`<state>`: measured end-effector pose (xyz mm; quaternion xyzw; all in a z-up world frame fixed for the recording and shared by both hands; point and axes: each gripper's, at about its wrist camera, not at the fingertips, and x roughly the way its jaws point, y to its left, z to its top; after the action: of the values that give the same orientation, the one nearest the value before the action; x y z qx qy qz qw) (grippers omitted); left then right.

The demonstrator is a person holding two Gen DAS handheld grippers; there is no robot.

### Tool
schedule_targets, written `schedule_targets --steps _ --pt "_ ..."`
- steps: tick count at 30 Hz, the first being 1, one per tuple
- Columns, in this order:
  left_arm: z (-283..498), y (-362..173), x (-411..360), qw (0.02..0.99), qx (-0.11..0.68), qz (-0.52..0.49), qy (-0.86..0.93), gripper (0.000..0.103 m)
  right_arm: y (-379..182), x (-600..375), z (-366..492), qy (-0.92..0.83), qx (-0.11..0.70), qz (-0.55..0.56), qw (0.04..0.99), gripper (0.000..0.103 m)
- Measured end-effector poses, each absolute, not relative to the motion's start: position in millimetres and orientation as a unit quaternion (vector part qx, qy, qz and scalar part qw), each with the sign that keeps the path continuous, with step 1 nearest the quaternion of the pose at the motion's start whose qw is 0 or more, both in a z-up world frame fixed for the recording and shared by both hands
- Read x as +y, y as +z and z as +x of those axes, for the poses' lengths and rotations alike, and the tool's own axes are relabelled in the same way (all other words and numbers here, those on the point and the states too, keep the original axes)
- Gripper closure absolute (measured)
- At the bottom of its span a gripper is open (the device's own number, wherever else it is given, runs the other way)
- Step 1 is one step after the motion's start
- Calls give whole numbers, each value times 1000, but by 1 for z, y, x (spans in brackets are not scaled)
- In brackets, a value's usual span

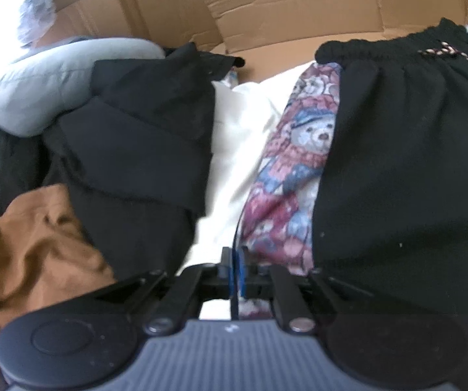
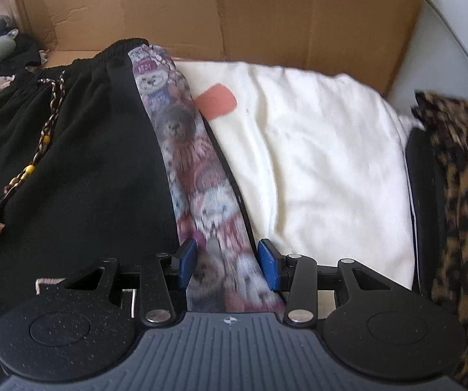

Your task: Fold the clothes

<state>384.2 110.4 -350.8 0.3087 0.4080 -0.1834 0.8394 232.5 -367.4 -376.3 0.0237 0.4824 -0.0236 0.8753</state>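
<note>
A teddy-bear print cloth with a thin black hem lies as a strip between black drawstring trousers and a cream garment. My left gripper is shut on the print cloth's near, black-hemmed edge, its blue pads almost touching. In the right wrist view the same print cloth runs bunched from the trousers' waistband down between the blue pads of my right gripper, which is shut on it. The trousers with their braided, beaded cord lie to the left, the cream garment to the right.
Cardboard box walls stand behind the clothes. A black garment, a brown one and a grey padded one are piled on the left. A leopard-print cloth lies at the far right, with a pink tag on the cream garment.
</note>
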Motion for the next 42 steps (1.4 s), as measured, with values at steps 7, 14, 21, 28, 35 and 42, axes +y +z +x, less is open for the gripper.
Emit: schedule_targets --steps 7,14,21,28,35,42 --pt "348 -327 129 859 384 283 -186 92 -362 -369 208 -32 487 7 873 55" --pt "326 -330 133 863 383 254 -211 92 -344 -372 209 -42 440 26 897 57" --pt "334 -360 149 858 410 255 -176 93 -372 -375 222 -40 470 40 881 64" --pt "318 -364 173 847 406 298 -170 93 -371 -377 197 -36 479 26 877 65" --pt "304 -332 168 866 391 250 -188 93 -347 -376 173 -54 472 9 880 65" --pt "297 -349 149 856 406 237 -216 93 -346 -367 166 -45 468 1 883 65"
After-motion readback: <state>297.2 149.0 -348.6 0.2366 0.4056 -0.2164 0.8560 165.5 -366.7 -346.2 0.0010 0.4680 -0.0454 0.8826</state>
